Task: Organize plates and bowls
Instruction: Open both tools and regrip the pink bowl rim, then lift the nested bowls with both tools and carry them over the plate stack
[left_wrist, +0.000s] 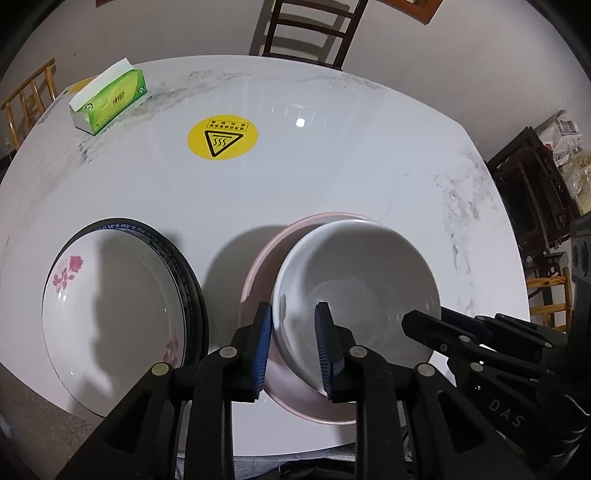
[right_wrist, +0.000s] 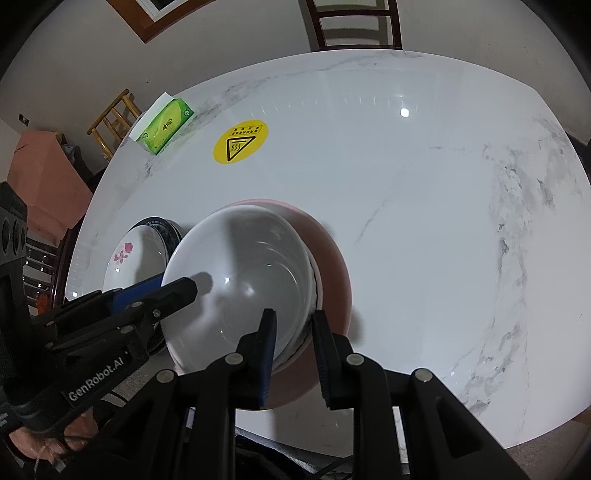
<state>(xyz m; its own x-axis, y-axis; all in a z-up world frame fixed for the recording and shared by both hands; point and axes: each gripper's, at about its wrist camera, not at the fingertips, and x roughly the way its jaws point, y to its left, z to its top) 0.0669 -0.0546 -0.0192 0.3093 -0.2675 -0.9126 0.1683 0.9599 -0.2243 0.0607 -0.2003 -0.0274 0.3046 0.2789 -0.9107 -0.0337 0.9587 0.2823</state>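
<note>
**Operator:** Left wrist view first. My left gripper (left_wrist: 293, 347) straddles the near-left rim of the white bowl (left_wrist: 354, 291): one blue-padded finger sits outside the wall, the other inside. The pads look close to the rim on both sides, but I cannot tell whether they are pressing it or merely bracketing it.

**Listener:** And where does that bowl sit?

**Operator:** It rests inside a wider pink bowl (left_wrist: 258, 273), shifted toward the right so a crescent of pink shows on the left and at the near edge. My right gripper (left_wrist: 424, 325) comes in from the right and reaches the white bowl's near-right rim.

**Listener:** What does the right wrist view show?

**Operator:** There my right gripper (right_wrist: 293, 354) has one finger inside the white bowl (right_wrist: 240, 280) and the other outside, over the pink bowl (right_wrist: 332, 266). A gap shows between the outer finger and the wall, so the jaws look parted, not clenched. The left gripper (right_wrist: 177, 288) enters from the left, its tips at the white bowl's far-left rim.

**Listener:** Anything beyond the bowls?

**Operator:** Just left of the pink bowl lies a white plate with pink flowers (left_wrist: 110, 314), on top of a darker plate with a blue patterned rim (left_wrist: 162, 236). Everything sits on a white marble-look table (left_wrist: 351, 166). Farther back there is a round yellow heat-warning sticker (left_wrist: 223, 137), and near the far-left edge a green tissue box (left_wrist: 109, 99). A dark wooden chair (left_wrist: 314, 29) stands behind the table.
</note>
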